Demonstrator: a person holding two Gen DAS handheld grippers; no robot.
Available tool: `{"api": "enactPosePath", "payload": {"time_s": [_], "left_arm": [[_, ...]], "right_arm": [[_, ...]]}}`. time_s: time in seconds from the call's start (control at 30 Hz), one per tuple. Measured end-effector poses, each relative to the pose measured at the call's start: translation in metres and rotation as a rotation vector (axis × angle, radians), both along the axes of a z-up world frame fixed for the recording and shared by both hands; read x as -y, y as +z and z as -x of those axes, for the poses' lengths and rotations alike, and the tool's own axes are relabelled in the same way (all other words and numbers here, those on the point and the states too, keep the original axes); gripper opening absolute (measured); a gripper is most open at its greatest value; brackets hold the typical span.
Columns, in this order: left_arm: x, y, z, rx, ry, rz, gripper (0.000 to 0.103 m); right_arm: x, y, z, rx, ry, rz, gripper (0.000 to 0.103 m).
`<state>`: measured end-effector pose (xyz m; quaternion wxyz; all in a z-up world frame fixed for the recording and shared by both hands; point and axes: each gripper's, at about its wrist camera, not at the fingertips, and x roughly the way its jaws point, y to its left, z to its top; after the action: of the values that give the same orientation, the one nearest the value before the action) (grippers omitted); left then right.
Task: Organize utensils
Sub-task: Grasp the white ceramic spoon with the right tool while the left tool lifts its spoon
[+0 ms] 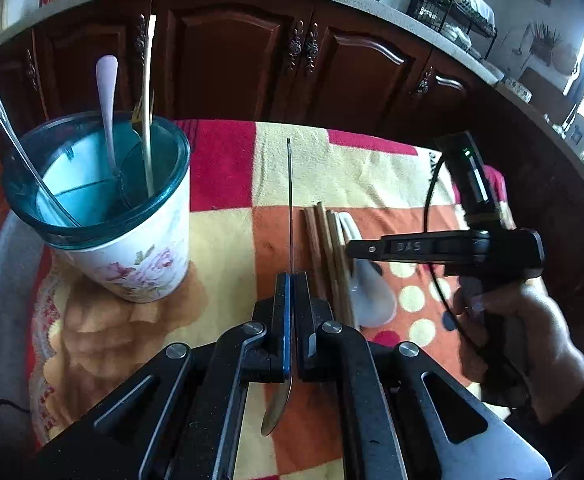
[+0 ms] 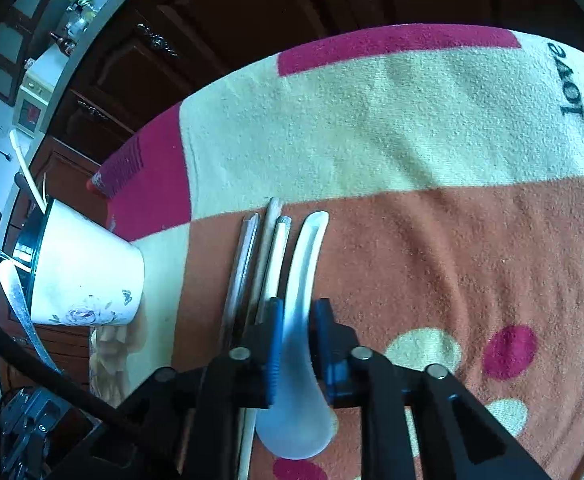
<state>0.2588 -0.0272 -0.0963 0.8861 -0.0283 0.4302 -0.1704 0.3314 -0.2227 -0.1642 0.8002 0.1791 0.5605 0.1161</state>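
My left gripper (image 1: 292,280) is shut on a metal spoon (image 1: 289,200), handle pointing away, bowl hanging under the jaws. A floral holder cup (image 1: 131,256) with a teal rim stands to its left and holds a metal spoon, a pale spoon and chopsticks. My right gripper (image 2: 296,308) has its blue pads on both sides of a white ceramic spoon (image 2: 306,256) lying on the cloth, seemingly closed on it. Several wooden chopsticks (image 2: 259,264) lie just left of it. The right gripper (image 1: 356,249) also shows in the left view over the white spoon (image 1: 372,296).
A patchwork cloth (image 2: 412,140) in red, cream and orange covers the table. Dark wooden cabinets (image 1: 231,52) stand behind under a counter with a dish rack (image 1: 452,12). The holder cup (image 2: 87,272) shows at the far left of the right view.
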Motion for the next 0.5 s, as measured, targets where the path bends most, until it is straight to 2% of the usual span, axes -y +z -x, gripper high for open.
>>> {"api": "enactPosePath", "payload": {"time_s": [0.13, 0.23, 0.3, 0.43, 0.5], "left_arm": [[0.002, -0.001, 0.002, 0.019, 0.010, -0.039, 0.001], [0.002, -0.002, 0.001, 0.011, 0.005, -0.038, 0.001], [-0.001, -0.003, 0.001, -0.004, -0.003, -0.009, 0.001], [-0.017, -0.006, -0.004, -0.076, -0.006, 0.112, 0.001], [-0.023, -0.005, -0.003, -0.092, 0.005, 0.132, 0.001]], "right_arm": [[-0.001, 0.003, 0.005, 0.018, -0.016, 0.001, 0.012], [0.004, 0.006, 0.010, 0.029, -0.036, 0.000, 0.012], [0.011, 0.007, 0.015, 0.038, -0.067, 0.003, 0.012], [0.026, 0.012, 0.029, 0.059, -0.111, -0.034, 0.012], [0.028, 0.017, 0.034, 0.075, -0.122, -0.035, 0.012]]}}
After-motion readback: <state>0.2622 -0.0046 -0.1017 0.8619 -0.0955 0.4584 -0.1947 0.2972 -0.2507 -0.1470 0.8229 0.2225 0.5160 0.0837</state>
